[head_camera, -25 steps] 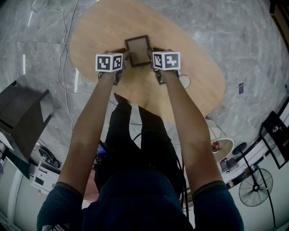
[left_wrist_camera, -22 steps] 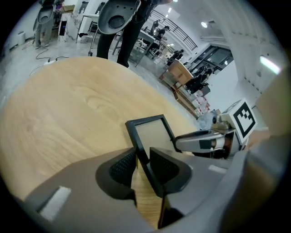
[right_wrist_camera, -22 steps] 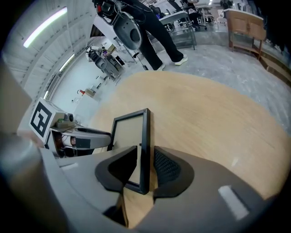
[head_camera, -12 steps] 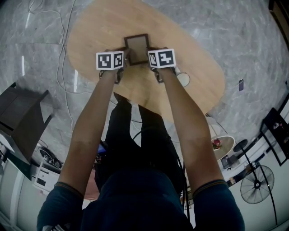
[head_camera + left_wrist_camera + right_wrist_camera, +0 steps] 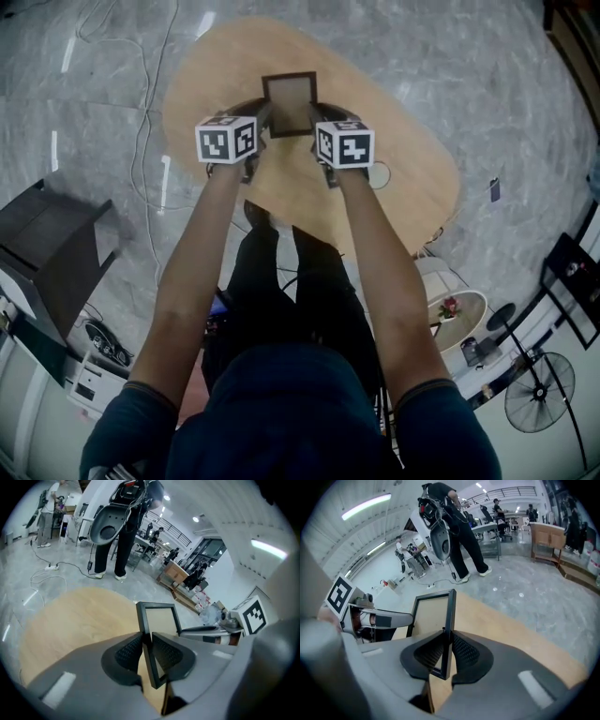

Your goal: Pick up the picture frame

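A small picture frame [image 5: 289, 103] with a dark rim and a tan panel hangs above the oval wooden table [image 5: 394, 178], held from both sides. My left gripper [image 5: 262, 116] is shut on its left edge; in the left gripper view the frame [image 5: 158, 620] runs edge-on between the ribbed pads [image 5: 129, 652]. My right gripper [image 5: 313, 118] is shut on the right edge, and in the right gripper view the frame [image 5: 433, 616] stands between the black pads [image 5: 464, 651]. Each gripper shows in the other's view across the frame.
A white round object [image 5: 379, 174] lies on the table right of my right gripper. A dark cabinet [image 5: 52, 244] stands on the floor at left, cables [image 5: 141, 141] trail on the marble floor, and a fan [image 5: 539, 403] stands at lower right. People stand far off.
Both grippers have risen with the frame between them, and it now sits higher and clear of the tabletop. The head view has shifted slightly.
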